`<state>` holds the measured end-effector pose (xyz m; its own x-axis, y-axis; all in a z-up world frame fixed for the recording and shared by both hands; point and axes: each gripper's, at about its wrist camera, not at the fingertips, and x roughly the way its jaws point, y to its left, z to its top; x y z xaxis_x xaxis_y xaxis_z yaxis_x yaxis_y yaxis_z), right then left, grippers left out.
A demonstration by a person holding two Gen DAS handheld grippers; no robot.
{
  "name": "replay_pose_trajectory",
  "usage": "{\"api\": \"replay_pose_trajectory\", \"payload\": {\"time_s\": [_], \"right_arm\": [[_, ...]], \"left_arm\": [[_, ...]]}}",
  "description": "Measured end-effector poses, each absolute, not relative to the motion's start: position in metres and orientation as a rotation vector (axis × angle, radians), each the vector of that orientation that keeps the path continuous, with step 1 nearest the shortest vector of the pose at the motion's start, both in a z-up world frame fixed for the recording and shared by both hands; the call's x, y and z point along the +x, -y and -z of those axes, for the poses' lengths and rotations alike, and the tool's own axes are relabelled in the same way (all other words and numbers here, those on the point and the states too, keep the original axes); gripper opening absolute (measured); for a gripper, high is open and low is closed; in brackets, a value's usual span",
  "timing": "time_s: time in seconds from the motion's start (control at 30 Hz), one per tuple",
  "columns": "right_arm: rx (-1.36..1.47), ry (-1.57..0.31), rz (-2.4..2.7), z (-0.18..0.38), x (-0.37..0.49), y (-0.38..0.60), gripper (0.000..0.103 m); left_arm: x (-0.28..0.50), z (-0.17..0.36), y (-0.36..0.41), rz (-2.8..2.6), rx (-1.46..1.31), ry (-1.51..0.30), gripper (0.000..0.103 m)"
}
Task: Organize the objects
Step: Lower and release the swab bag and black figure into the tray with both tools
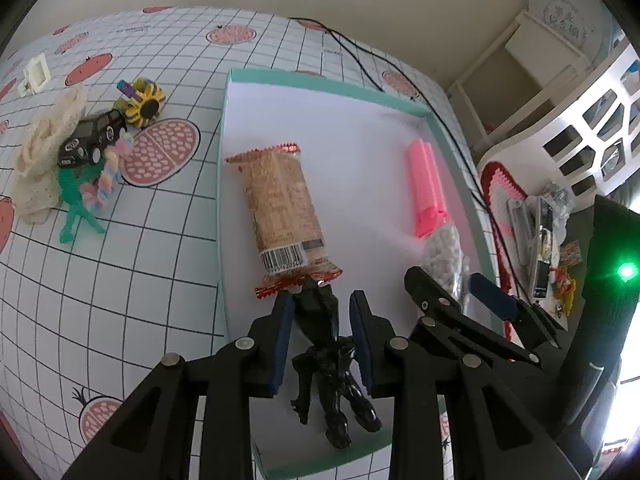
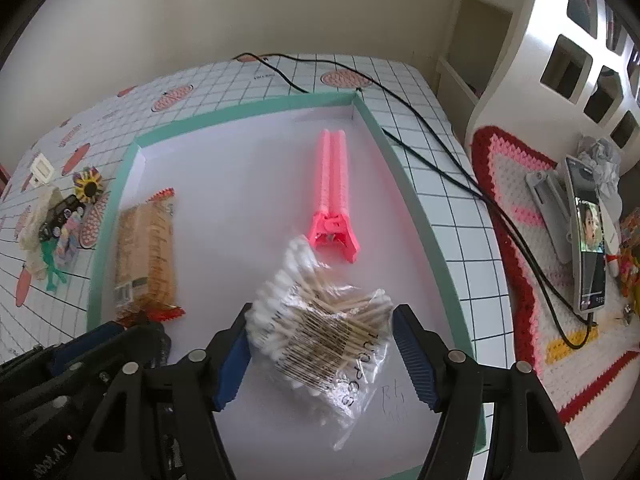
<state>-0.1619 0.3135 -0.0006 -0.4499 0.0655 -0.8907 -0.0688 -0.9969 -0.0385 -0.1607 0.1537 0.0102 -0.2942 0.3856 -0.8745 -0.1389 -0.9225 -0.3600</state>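
Note:
A teal-rimmed white tray (image 1: 320,82) (image 2: 240,110) holds a biscuit pack (image 1: 284,216) (image 2: 146,252), a pink clip (image 1: 426,188) (image 2: 332,192), a bag of cotton swabs (image 1: 442,252) (image 2: 320,332) and a black toy figure (image 1: 332,364). My left gripper (image 1: 322,300) is open, and the figure lies between its fingers at the tray's near edge. My right gripper (image 2: 322,312) (image 1: 448,278) is wide open around the swab bag, which rests on the tray floor. The left gripper (image 2: 100,336) shows at the lower left of the right wrist view.
Left of the tray lies a pile: a black toy car (image 1: 90,140), a yellow flower toy (image 1: 144,102), a cream knit cloth (image 1: 40,152), a green figure (image 1: 74,204) and a white clip (image 1: 36,72). A black cable (image 2: 420,120) runs past the tray's right side. A phone (image 2: 588,236) sits on a crocheted mat (image 2: 520,200).

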Motion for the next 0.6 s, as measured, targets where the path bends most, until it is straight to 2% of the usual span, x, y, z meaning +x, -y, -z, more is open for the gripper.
{"api": "replay_pose_trajectory", "payload": {"time_s": [0.23,0.53,0.6], "right_arm": [[-1.561,-0.018,-2.65,-0.012,-0.159,-0.313,0.072],[-1.521,-0.032,-2.677,-0.02,-0.158,-0.316,0.072],[-1.515,-0.038,-2.682,-0.02,-0.157,-0.316,0.072]], "left_arm": [[-0.154,-0.029,-0.14,-2.292,-1.567,0.331,0.03],[-0.153,-0.028,-0.123,-2.341,-1.567,0.343,0.031],[-0.156,-0.028,-0.12,-2.354,-1.568,0.336,0.036]]}}
